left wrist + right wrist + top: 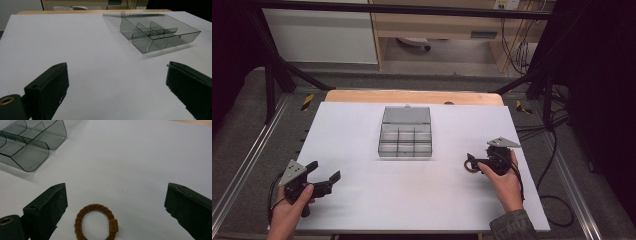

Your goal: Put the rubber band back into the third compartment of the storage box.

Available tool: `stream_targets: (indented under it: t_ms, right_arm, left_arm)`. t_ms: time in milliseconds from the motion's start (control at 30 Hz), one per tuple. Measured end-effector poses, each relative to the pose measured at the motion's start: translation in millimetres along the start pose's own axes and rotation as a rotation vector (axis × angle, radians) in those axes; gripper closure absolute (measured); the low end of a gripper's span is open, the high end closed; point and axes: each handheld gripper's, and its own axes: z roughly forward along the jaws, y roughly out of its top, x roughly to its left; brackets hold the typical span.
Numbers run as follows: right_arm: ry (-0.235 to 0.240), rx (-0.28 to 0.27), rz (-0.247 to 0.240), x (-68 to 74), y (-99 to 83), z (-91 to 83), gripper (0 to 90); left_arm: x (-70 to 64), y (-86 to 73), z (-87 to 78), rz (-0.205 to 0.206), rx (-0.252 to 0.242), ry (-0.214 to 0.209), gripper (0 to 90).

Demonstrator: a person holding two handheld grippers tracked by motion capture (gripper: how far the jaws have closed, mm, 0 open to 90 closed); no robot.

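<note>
High view looks down; 2 low close views share the organizer box [160,32].

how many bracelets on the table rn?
1. The brown braided bracelet lies flat on the white table, between the open jaws of the right tool, right of the clear divided box, whose compartments look empty.

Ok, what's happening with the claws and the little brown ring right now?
Both claws open, left claw holding nothing. Right claw around the brown braided ring, not gripping. Ring flat on the white table. Compartment box open, path clear.
</note>
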Motion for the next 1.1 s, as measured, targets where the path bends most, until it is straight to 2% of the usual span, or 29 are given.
stream_targets:
  t_ms: [100, 200, 233, 267, 300, 367, 433, 567, 633, 700, 800, 1000, 1100]
  right_arm:
    - [0.007, 0.030, 0.022, -1.8, -2.8, 0.0, 7.1]
    - [0.010, 0.039, 0.022, -1.2, -5.1, 0.2, 10.6]
    - [0.016, 0.051, 0.020, 0.4, -8.1, 2.0, 14.9]
    - [0.016, 0.051, 0.020, 0.4, -8.1, 2.0, 14.9]
    - [0.032, 0.063, 0.010, 2.7, -10.6, 3.9, 20.9]
    - [0.037, 0.064, 0.003, 4.2, -12.1, 6.0, 26.1]
    - [0.043, 0.062, -0.005, 4.5, -12.6, 6.9, 28.3]
    - [0.030, 0.060, 0.009, 2.0, -15.9, 7.8, 38.8]
    - [0.028, 0.065, 0.008, 1.3, -16.9, 8.3, 39.9]
    - [0.025, 0.066, 0.010, -0.1, -18.3, 8.3, 44.8]
    - [0.020, 0.044, 0.022, -3.7, -19.0, 5.5, 53.6]
    - [0.007, 0.054, 0.022, -6.6, -21.0, 6.4, 59.8]
    - [0.010, 0.079, 0.008, -5.9, -23.2, 9.0, 62.1]
  left_arm:
    - [-1.2, -0.5, 0.2, 0.009, 0.006, 0.001, 4.1]
    - [-2.5, -0.6, -0.3, 0.015, 0.008, -0.005, 4.2]
    - [-2.9, -0.7, -0.2, 0.012, 0.006, -0.005, 4.1]
    - [-2.8, -0.7, -0.2, 0.016, 0.008, -0.005, 4.1]
    - [-2.8, -0.7, 0.0, 0.017, 0.011, -0.005, 4.1]
    - [-2.5, -0.2, 0.0, 0.020, 0.009, -0.003, 4.1]
    - [-2.5, 0.2, 0.1, 0.022, 0.010, -0.002, 4.1]
    - [-3.3, 0.3, -0.2, 0.025, 0.009, -0.002, 4.1]
    - [-3.7, 0.1, -0.5, 0.026, 0.010, -0.004, 4.1]
    - [-4.2, 0.1, -0.7, 0.026, 0.010, -0.001, 4.1]
    - [-4.4, 0.6, -1.2, 0.028, 0.007, -0.001, 4.1]
    - [-4.5, 0.7, -0.4, 0.032, 0.009, -0.005, 4.1]
    - [-5.0, 1.0, -1.1, 0.036, 0.007, -0.005, 4.1]
